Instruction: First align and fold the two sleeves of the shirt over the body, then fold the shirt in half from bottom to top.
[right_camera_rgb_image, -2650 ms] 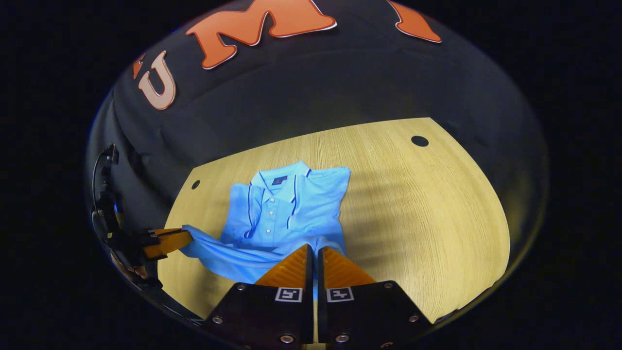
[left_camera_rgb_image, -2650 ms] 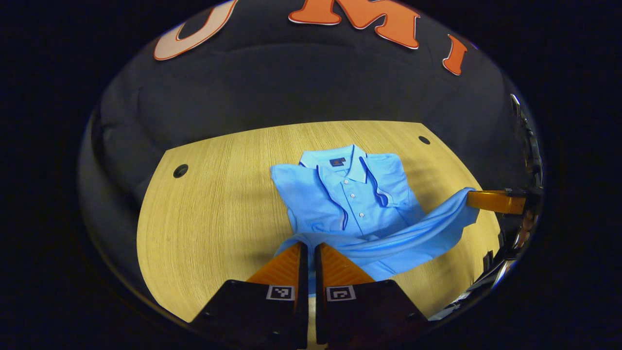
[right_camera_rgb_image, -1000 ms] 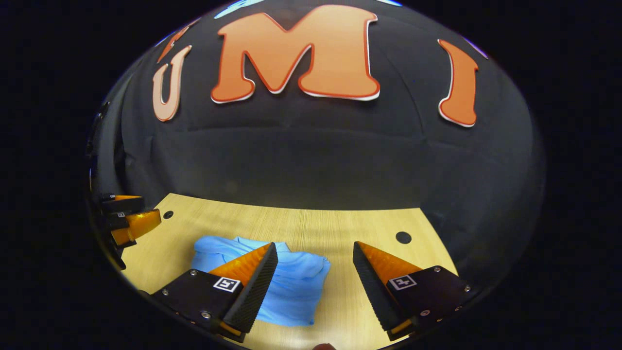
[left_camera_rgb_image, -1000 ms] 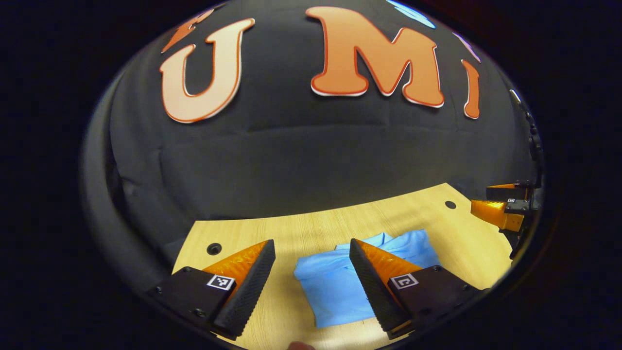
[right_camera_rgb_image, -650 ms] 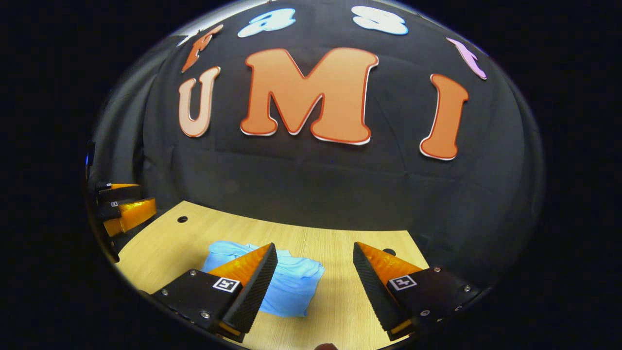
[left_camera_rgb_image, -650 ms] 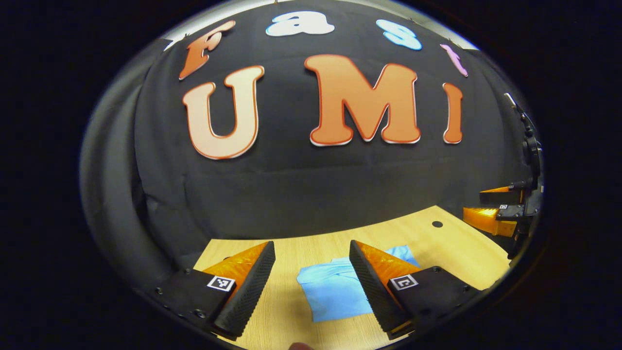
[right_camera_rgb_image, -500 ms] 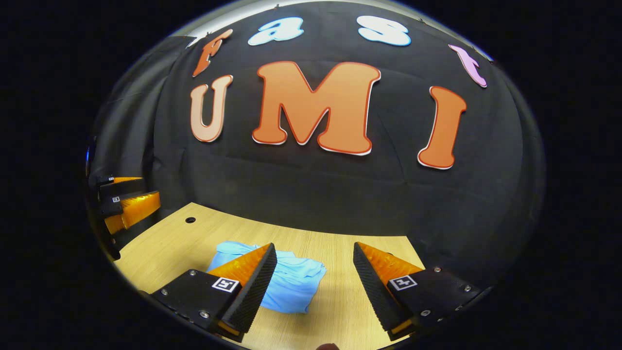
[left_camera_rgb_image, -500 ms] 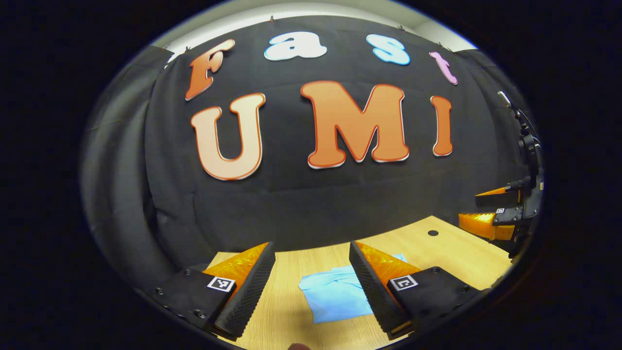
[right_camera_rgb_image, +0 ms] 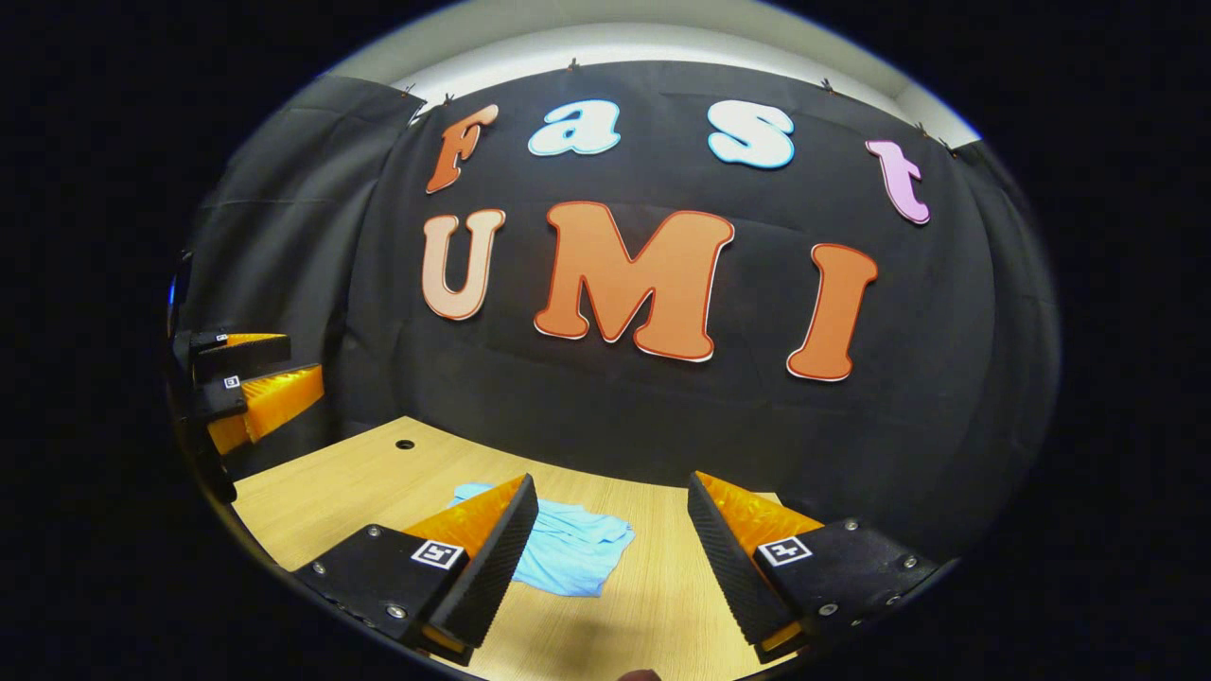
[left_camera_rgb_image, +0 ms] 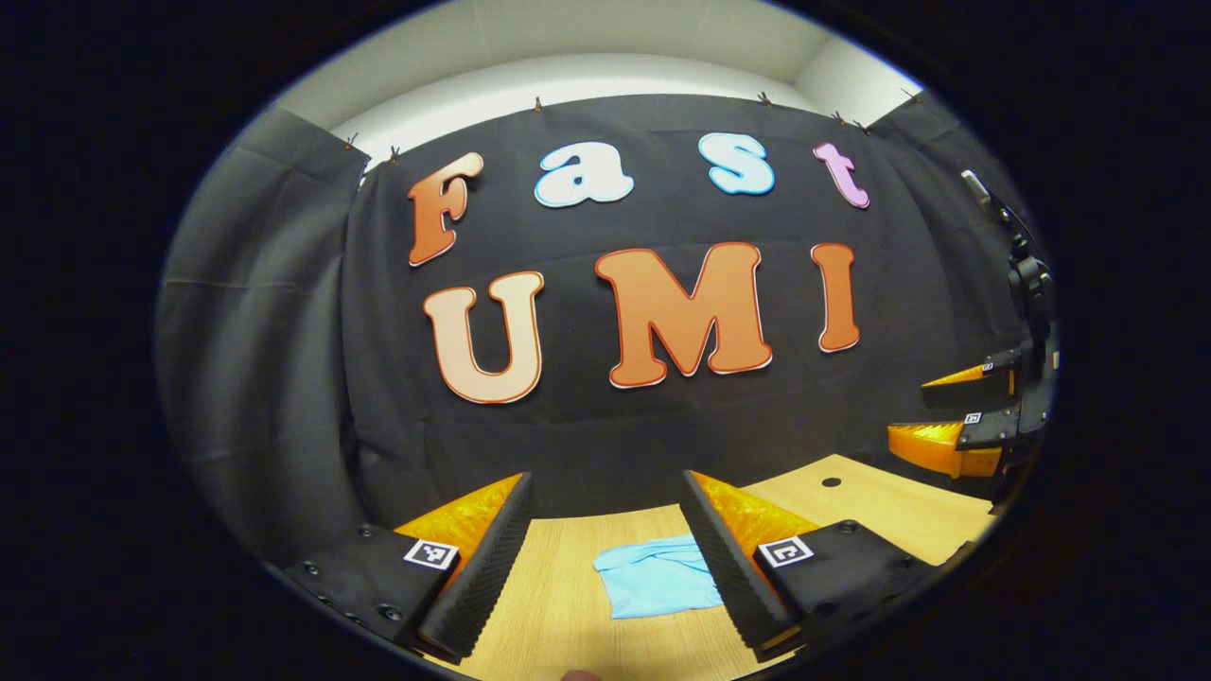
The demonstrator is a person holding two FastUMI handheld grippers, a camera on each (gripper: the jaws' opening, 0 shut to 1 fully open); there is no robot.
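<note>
The light blue shirt [left_camera_rgb_image: 656,584] lies folded into a small packet on the wooden table [left_camera_rgb_image: 558,605]; in the right gripper view the shirt [right_camera_rgb_image: 570,559] sits partly behind one finger. My left gripper [left_camera_rgb_image: 605,544] is open, raised above the table, with nothing between its fingers. My right gripper [right_camera_rgb_image: 612,539] is open as well and holds nothing. The right gripper [left_camera_rgb_image: 956,411] shows at the far right of the left gripper view, and the left gripper [right_camera_rgb_image: 251,383] at the far left of the right gripper view.
The table [right_camera_rgb_image: 331,492] has a small round hole [right_camera_rgb_image: 405,444] near its back left corner and another hole [left_camera_rgb_image: 831,482] near the back right. The black cloth wall stands close behind the table's far edge.
Both grippers let go of the shirt's hem and opened. Since then they have lifted and drawn back, so the folded shirt sits lower and smaller in both views.
</note>
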